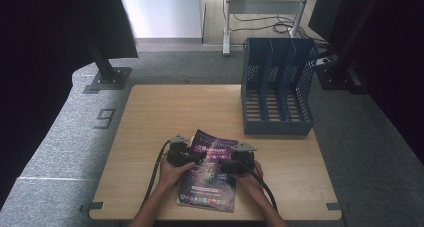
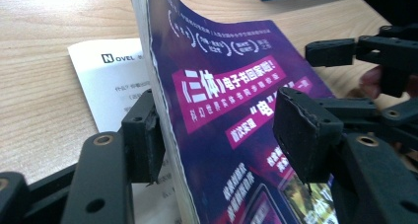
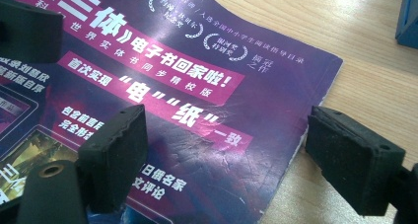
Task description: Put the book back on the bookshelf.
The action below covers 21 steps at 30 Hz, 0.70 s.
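A purple magazine (image 1: 210, 172) with pink banners lies near the table's front edge, between my two hands. Its left edge (image 2: 157, 86) is raised off a white printed page (image 2: 108, 81) beneath. My left gripper (image 1: 194, 156) stands open astride that raised edge (image 2: 222, 135): one pad sits close behind the pages, the other hangs apart in front of the cover. My right gripper (image 1: 226, 164) is open over the magazine's right edge (image 3: 226, 160), with one pad above the cover (image 3: 172, 86) and the other above bare wood. Its jaws also show in the left gripper view (image 2: 345, 51).
A blue mesh file rack (image 1: 277, 87) with three slots stands at the back right of the wooden table (image 1: 165, 112). Grey carpet surrounds the table, with dark stands at the back left and right.
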Motion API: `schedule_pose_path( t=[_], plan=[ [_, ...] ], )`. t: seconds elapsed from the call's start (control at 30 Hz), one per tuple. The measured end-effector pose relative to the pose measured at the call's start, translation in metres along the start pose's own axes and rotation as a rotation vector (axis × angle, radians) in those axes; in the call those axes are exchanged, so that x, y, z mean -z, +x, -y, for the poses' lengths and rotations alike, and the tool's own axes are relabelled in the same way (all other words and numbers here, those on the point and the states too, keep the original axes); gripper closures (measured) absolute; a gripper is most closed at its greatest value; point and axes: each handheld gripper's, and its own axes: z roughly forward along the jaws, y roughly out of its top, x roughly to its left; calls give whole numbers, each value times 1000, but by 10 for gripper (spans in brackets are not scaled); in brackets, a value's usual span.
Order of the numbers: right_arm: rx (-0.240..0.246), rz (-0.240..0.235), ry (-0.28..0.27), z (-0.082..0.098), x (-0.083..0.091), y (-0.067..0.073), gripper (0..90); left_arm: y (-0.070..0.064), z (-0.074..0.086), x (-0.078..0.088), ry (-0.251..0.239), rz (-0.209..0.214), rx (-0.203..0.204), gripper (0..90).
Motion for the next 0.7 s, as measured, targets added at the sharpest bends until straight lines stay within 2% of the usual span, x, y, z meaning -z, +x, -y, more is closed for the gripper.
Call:
schedule_pose_path(
  t=[0.07, 0.17, 0.23, 0.5, 0.7],
  plan=[
    [0, 0, 0, 0, 0, 0, 160, 1, -2, -1, 7, -11, -1, 414],
    [-1, -1, 0, 0, 0, 0, 160, 5, -5, -3, -7, -27, -8, 490],
    [-2, -3, 0, 0, 0, -1, 159, 8, -7, -7, 21, -32, -9, 507],
    [-2, -3, 0, 0, 0, -1, 159, 8, -10, -6, 24, -34, -17, 575],
    [-3, -3, 0, 0, 0, 0, 159, 9, -10, -4, 18, -40, -22, 680]
  ],
)
